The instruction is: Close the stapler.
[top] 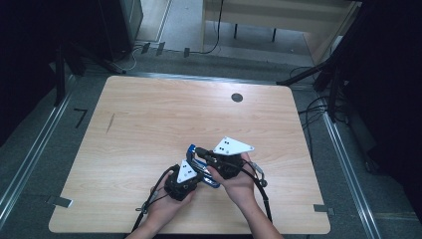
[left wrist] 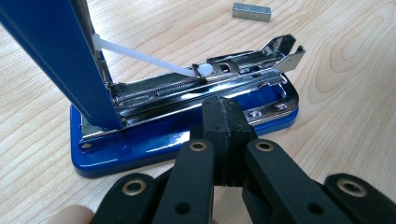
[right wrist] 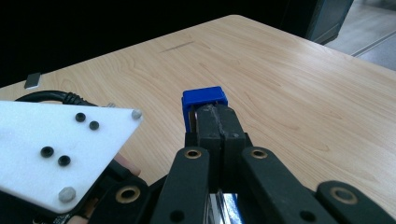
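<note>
Pale wood-grain table (top: 149,129) carries a blue stapler (left wrist: 187,126), swung open on its hinge, just ahead of both tools at the near edge. Its blue base lies flat directly in front of the left gripper (left wrist: 223,122), whose 2 jaws are clenched together with nothing between them, tips touching or nearly touching the base's near side. The blue top arm (right wrist: 204,99) rises steeply, and the right gripper (right wrist: 218,122), also clenched with pad against pad, rests against the arm's raised end; whether it pinches any of it I cannot tell.

By my judgement the stapler is stiff and fairly heavy for its size, with glossy paint and chrome that would slip under the pads. The flat base edge and the arm's square tip look like the safest holds; the thin spring (left wrist: 154,87) and white pusher rod (left wrist: 144,57) look fragile.

Beyond the stapler's far end lies a strip of staples (left wrist: 251,12), well apart. Nothing blocks the way.
</note>
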Available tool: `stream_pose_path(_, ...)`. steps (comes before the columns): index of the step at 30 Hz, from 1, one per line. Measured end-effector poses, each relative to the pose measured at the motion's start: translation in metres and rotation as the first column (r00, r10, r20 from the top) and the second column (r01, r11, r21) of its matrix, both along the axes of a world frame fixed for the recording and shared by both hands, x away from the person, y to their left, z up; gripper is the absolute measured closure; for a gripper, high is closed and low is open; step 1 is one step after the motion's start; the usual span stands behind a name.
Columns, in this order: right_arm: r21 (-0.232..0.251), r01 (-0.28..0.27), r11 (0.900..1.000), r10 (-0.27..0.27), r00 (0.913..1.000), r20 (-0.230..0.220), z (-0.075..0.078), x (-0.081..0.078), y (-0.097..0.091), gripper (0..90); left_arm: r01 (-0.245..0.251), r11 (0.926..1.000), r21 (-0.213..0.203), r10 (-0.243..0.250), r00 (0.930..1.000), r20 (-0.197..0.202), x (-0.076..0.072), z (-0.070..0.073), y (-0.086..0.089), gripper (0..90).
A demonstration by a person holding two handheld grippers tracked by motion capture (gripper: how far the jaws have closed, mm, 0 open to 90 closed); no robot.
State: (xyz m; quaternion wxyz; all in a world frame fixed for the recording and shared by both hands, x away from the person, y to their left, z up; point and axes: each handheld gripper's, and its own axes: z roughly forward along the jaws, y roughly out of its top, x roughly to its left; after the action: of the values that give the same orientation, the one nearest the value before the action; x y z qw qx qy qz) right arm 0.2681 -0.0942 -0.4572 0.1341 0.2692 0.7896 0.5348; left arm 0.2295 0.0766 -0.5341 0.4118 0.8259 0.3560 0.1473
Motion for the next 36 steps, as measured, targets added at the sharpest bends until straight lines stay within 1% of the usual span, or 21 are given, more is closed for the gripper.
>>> stream_pose_path(5,-0.006,-0.007,1.0,0.007,0.9999,0.008,0.001,0.002,0.005,90.0,-0.001,1.0,0.001,0.001,1.0,0.002,0.0,0.0,0.0,90.0)
stream_pose_path(9,-0.002,-0.013,0.9999,0.013,0.9999,0.005,0.001,0.004,0.008,90.0,-0.002,1.0,0.002,0.002,1.0,0.004,0.0,0.0,0.0,90.0)
stream_pose_path(13,-0.001,-0.022,0.9998,0.022,0.9997,0.012,0.001,0.006,0.011,90.0,-0.002,1.0,0.002,0.002,1.0,0.005,0.0,0.0,0.0,90.0)
stream_pose_path(36,-0.007,-0.044,0.999,0.044,0.999,0.01,0.0,0.016,0.028,90.0,0.0,1.0,0.004,0.0,1.0,0.009,0.0,0.0,-0.001,90.0)
